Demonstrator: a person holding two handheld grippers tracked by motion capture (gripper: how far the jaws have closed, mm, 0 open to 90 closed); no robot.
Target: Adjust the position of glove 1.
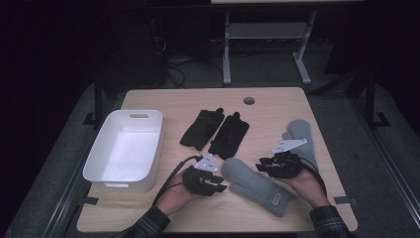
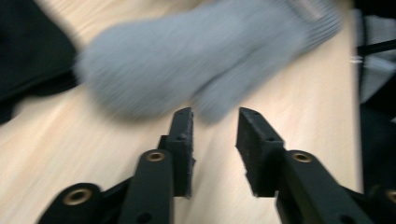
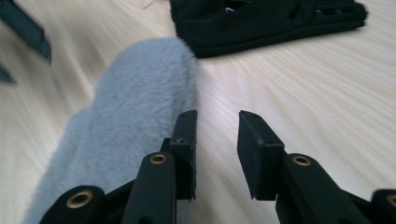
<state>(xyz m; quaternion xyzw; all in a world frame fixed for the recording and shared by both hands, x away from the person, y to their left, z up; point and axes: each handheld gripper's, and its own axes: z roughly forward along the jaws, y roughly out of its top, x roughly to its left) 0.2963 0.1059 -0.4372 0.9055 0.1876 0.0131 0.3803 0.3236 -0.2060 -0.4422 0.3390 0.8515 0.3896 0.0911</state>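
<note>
A fuzzy grey knitted mitten (image 1: 255,184) lies mid-table between the left gripper (image 1: 221,183) and right gripper (image 1: 261,165), both part open and empty; bare wood (image 1: 277,106) surrounds it.

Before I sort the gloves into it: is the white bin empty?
Empty. The high view shows the bin with a bare white floor; both grey mittens and both black gloves lie on the table outside it.

Grey mitten (image 1: 255,184): fuzzy knit, flat on counter (image 1: 188,101) near front edge, lying diagonally, cuff with small tag toward front-right, thumb on near side. Second grey mitten (image 1: 299,133) flat near right edge, partly covered.
</note>
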